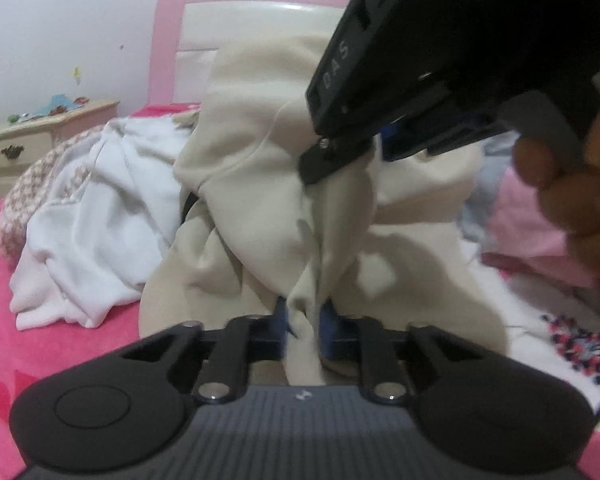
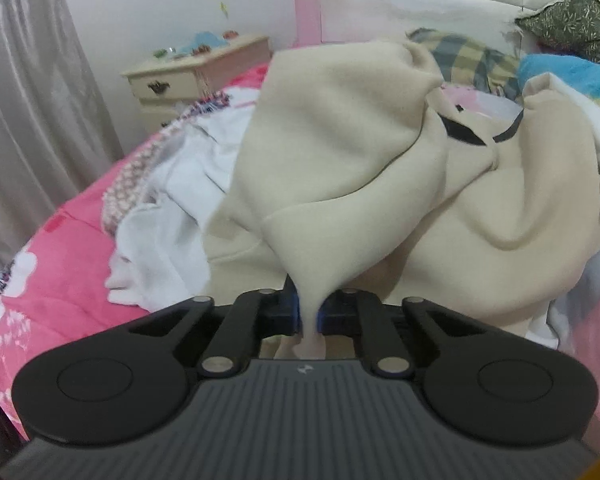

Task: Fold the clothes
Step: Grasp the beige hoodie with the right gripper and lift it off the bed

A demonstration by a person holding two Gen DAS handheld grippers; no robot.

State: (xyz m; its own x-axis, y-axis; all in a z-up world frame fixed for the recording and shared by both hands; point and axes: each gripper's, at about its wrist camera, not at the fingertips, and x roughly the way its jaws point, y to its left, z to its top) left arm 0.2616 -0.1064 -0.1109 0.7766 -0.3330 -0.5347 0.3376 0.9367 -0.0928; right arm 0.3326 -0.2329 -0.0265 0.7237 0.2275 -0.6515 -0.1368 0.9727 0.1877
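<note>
Both the left gripper point(image 1: 304, 320) and right gripper point(image 2: 310, 316) pinch the bunched beige sweatshirt point(image 2: 340, 152) at 12 o'clock, likely lifting to spread it flat.

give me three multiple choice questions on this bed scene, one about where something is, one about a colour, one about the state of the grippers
1. Where does the white garment lie relative to the cream garment?
A. on the nightstand
B. on the bed beside it, toward the nightstand side
C. hanging on the headboard

2. What colour is the headboard frame?
A. pink
B. blue
C. black

3. What are the two grippers doing?
A. both open above the bed
B. only the left one holds cloth
C. both shut on the cream garment

Answers:
1. B: the white cloth is spread on the pink bedcover between the cream garment and the nightstand.
2. A: a pink border runs around the cream panel.
3. C: cream fabric is pinched in the left gripper and the right gripper, each seen in its own wrist view.
</note>
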